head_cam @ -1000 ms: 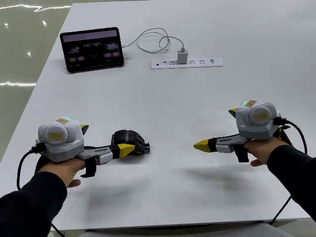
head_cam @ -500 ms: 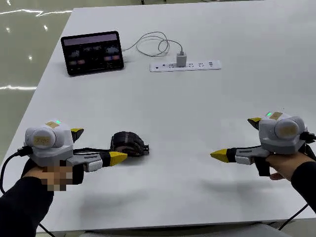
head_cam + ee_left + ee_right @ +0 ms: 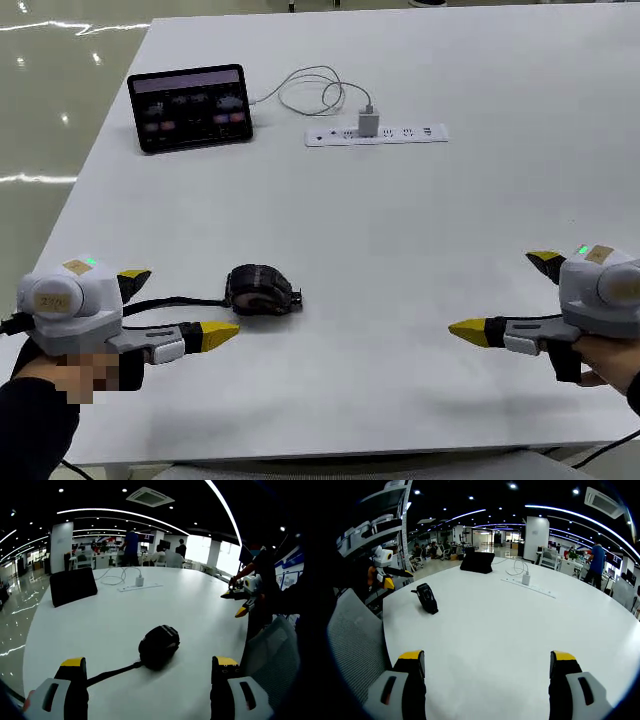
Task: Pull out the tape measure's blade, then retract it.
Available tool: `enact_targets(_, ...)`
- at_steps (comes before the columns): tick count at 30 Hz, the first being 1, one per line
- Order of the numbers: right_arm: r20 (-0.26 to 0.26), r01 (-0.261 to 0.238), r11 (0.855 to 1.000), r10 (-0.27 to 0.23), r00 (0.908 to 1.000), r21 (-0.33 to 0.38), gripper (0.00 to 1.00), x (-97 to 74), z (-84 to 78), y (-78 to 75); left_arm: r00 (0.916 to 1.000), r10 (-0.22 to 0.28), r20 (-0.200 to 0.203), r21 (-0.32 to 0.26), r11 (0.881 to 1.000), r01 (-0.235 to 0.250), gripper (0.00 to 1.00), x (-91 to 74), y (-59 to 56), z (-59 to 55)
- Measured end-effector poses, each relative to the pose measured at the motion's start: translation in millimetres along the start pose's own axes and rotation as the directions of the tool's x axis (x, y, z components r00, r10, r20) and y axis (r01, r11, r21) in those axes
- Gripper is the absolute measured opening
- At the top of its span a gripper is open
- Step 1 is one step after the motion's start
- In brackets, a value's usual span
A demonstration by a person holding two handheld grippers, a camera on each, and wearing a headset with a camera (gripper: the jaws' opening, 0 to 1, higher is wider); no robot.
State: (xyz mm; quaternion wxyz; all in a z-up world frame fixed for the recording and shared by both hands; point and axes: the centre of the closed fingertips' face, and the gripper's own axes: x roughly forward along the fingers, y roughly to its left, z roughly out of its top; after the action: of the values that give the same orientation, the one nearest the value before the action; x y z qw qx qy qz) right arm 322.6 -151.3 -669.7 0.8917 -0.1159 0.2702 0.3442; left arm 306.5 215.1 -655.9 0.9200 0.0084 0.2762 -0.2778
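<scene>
A black tape measure (image 3: 260, 290) lies on the white table (image 3: 400, 230), its black strap (image 3: 180, 300) trailing left. No blade shows outside the case. My left gripper (image 3: 178, 305) hovers just left of it, open, yellow tips wide apart and touching nothing. In the left gripper view the tape measure (image 3: 159, 645) sits a short way ahead of the left gripper (image 3: 149, 662), between its spread jaws. My right gripper (image 3: 506, 294) is far to the right, open and empty. The right gripper view shows the tape measure (image 3: 427, 597) at a distance on the left, beyond the right gripper (image 3: 487, 656).
A dark tablet (image 3: 192, 105) stands at the back left. A white power strip (image 3: 378, 133) with a charger and looped cable (image 3: 320, 85) lies at the back centre. A grey mesh chair (image 3: 355, 645) sits by the table's near edge.
My left gripper has drawn back to the left, away from the tape measure, which stays where it lay. My right gripper has moved right and toward the near edge.
</scene>
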Motion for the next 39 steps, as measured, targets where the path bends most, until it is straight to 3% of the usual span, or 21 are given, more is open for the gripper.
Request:
enact_targets(8, 0.006, 0.015, 1.0, -0.015, 0.9999, 0.018, 1.0, -18.8, -11.1, -0.2, 0.9999, 0.015, 0.007, 0.006, 1.0, -0.015, 1.0, -13.1, 1.0, -3.8)
enact_targets(27, -0.032, 0.04, 0.999, -0.04, 0.9987, 0.017, 1.0, -61.8, -35.0, -9.4, 0.9999, 0.012, -0.007, -0.053, 0.999, -0.013, 1.0, -32.6, -4.1, -24.1)
enact_targets(39, -0.032, 0.046, 0.999, -0.046, 0.9984, 0.016, 1.0, -65.9, -35.4, -14.0, 0.9999, 0.006, -0.013, -0.052, 0.999, -0.006, 1.0, -36.2, -3.2, -21.9)
